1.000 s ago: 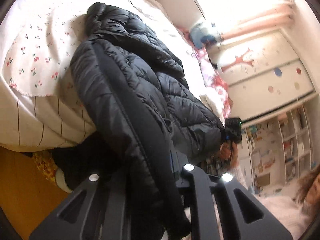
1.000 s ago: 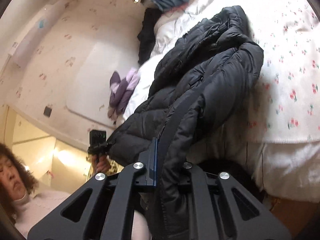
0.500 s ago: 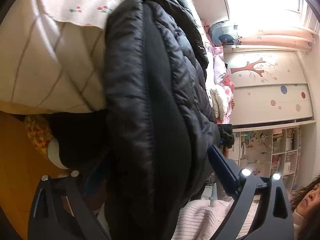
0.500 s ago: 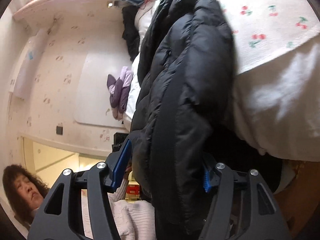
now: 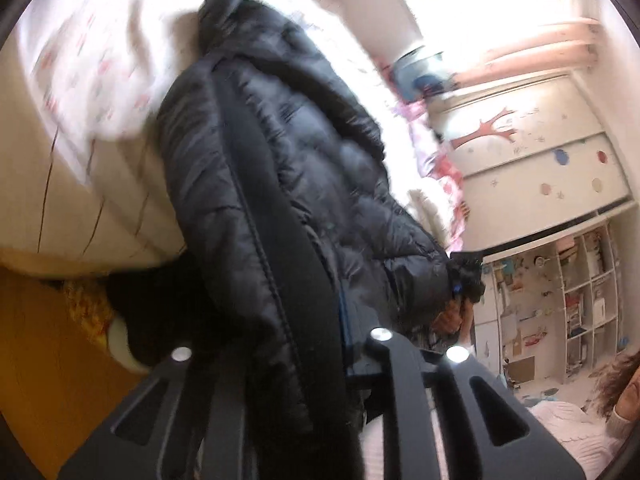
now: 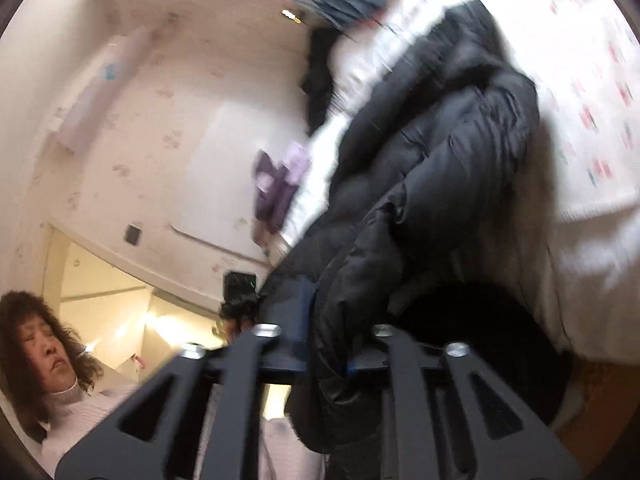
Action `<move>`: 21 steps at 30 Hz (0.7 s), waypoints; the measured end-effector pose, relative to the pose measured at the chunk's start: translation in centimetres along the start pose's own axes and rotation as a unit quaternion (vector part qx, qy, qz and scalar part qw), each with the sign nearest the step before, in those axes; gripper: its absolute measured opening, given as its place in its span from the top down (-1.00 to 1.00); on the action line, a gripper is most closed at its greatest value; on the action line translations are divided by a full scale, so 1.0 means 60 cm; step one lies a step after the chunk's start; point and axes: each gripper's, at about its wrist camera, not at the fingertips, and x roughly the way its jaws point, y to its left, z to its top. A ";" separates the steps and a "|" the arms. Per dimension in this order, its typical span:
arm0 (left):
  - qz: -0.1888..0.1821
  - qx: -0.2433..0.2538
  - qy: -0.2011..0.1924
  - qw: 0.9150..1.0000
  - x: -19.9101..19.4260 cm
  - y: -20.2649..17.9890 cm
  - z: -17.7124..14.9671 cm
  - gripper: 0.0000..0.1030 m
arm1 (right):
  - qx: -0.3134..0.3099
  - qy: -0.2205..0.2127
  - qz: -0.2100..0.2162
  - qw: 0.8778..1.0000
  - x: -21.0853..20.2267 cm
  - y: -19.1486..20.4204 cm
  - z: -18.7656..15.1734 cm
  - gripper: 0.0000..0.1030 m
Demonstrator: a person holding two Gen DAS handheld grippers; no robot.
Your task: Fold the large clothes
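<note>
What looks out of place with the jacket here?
The black puffer jacket hangs half off the bed edge, bunched rather than flat, its hem between the left gripper and right gripper fingers.

Black quilted puffer jacket [image 5: 280, 184] hangs off floral-sheeted bed [image 5: 100, 80], 12 o'clock; left gripper [image 5: 280, 344] jaws just closing, hem pinched between.

We saw that each of our tools was matte black plastic: two broad arms with long triangular cut-outs, capped by round silver screws. The left tongs [image 5: 280, 344] and the right tongs [image 6: 326, 330] both carried blue pads on the inner faces of their fingers. We wore a pale pink ribbed knit sweater [image 5: 568, 432] with a high neck.
</note>
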 end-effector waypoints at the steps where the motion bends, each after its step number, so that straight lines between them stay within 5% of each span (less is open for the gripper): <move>1: 0.011 -0.020 0.012 1.000 0.010 0.027 -0.004 0.26 | 0.016 0.010 -0.010 1.000 0.006 -0.018 -0.007 0.04; 3: 0.017 -0.052 0.017 0.998 0.023 0.060 -0.011 -0.30 | 0.029 0.016 -0.004 0.999 0.008 -0.041 -0.024 0.03; 6: 0.000 -0.082 0.004 0.997 0.031 0.084 -0.024 -0.49 | 0.023 -0.009 0.015 1.000 0.003 -0.047 -0.042 0.04; 8: -0.003 -0.082 -0.003 0.997 0.036 0.078 -0.027 -0.49 | 0.016 -0.027 0.012 0.999 0.003 -0.047 -0.044 0.49; 9: 0.002 -0.076 -0.008 0.997 0.035 0.071 -0.027 -0.26 | 0.014 -0.034 0.010 0.999 0.009 -0.043 -0.043 0.71; 11: 0.004 -0.063 -0.014 0.998 0.031 0.054 -0.022 0.45 | -0.006 -0.054 0.019 0.998 0.013 -0.020 -0.041 0.80; 12: 0.016 -0.056 -0.026 0.998 0.022 0.039 -0.021 0.62 | -0.015 -0.066 0.029 0.997 0.011 -0.008 -0.038 0.84; 17: -0.008 -0.005 -0.069 0.998 -0.038 -0.038 -0.025 0.79 | -0.071 -0.140 0.138 0.978 -0.037 0.058 -0.036 0.86; 21: -0.013 0.017 -0.067 0.998 -0.072 -0.063 -0.026 0.79 | -0.076 -0.148 0.153 0.974 -0.052 0.060 -0.030 0.86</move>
